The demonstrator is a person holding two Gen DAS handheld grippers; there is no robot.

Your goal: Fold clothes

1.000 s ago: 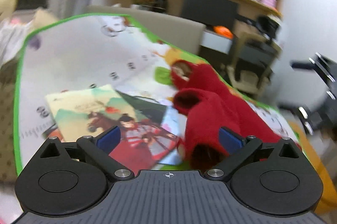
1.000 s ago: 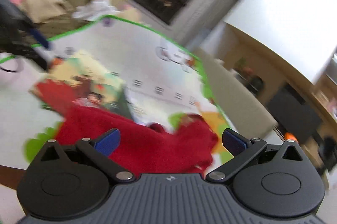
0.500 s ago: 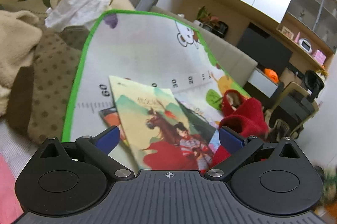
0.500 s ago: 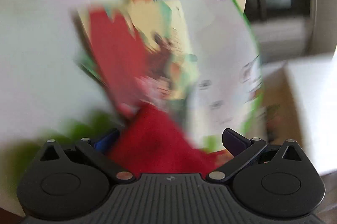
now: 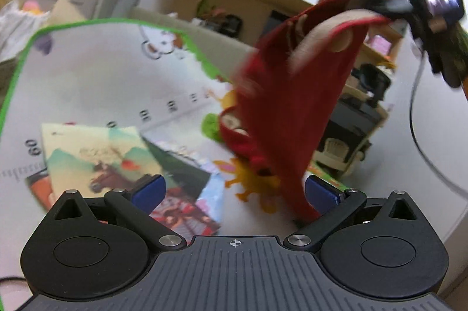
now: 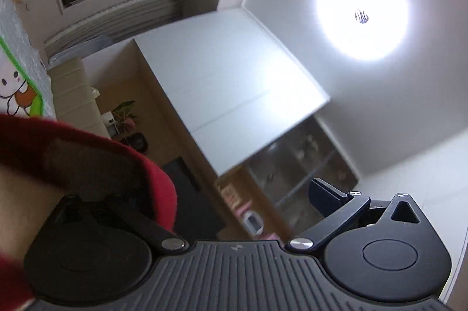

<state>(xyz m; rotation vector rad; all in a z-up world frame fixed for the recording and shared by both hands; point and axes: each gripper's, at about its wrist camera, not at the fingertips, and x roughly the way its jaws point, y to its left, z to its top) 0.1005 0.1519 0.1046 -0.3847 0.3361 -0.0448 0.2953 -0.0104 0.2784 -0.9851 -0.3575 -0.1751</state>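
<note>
A red garment (image 5: 286, 94) hangs in the air over the play mat (image 5: 96, 71), with its lower part bunched on the mat. Its tail reaches down beside the right pad of my left gripper (image 5: 235, 189), which is open and holds nothing. The cloth's top edge hangs from my right gripper (image 5: 392, 3) at the upper right, where a person's finger (image 5: 321, 33) lies against it. In the right wrist view, my right gripper (image 6: 231, 194) points up at the ceiling, jaws wide apart. The red garment (image 6: 87, 141) drapes over and hides its left finger.
Picture books (image 5: 99, 159) lie on the mat in front of the left gripper. A beige sofa (image 5: 210, 33) runs behind the mat, with shelves and a chair (image 5: 351, 135) to the right. A black cable (image 5: 424, 141) hangs at the far right. A ceiling lamp (image 6: 362, 15) glares overhead.
The red garment went from lying on the mat to hanging in the air from the right gripper. The right gripper swung up from the mat toward the ceiling. The left gripper stays open.
</note>
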